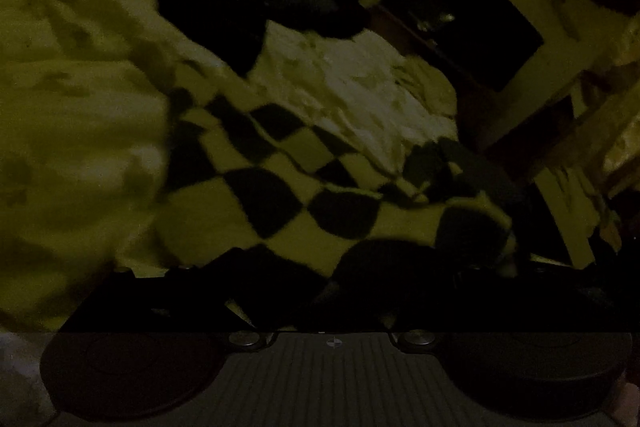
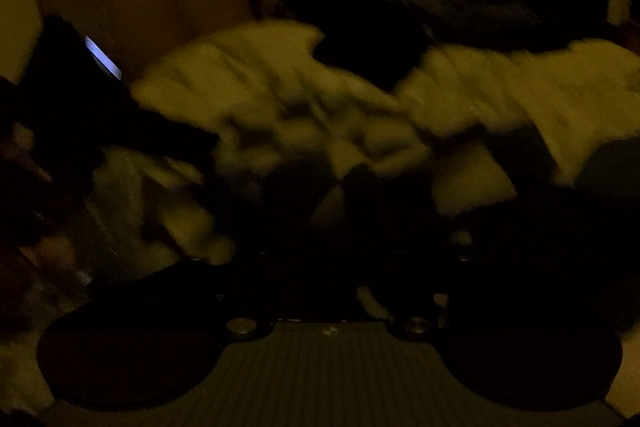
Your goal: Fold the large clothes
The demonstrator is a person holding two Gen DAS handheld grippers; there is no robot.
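I see the checkered garment [image 1: 304, 187] lying directly ahead of my left gripper [image 1: 328, 291], running from the pale bedding [image 1: 72, 99] toward the bed's right edge, its near hem reaching between the dark fingers; whether they clamp it I cannot tell. My right gripper [image 2: 332, 267] is blurred and dim, grip unclear. I judge the left hand nearer.

Dark-and-pale checkered garment [image 1: 304, 179], crumpled and spread over pale rumpled bedding in dim light
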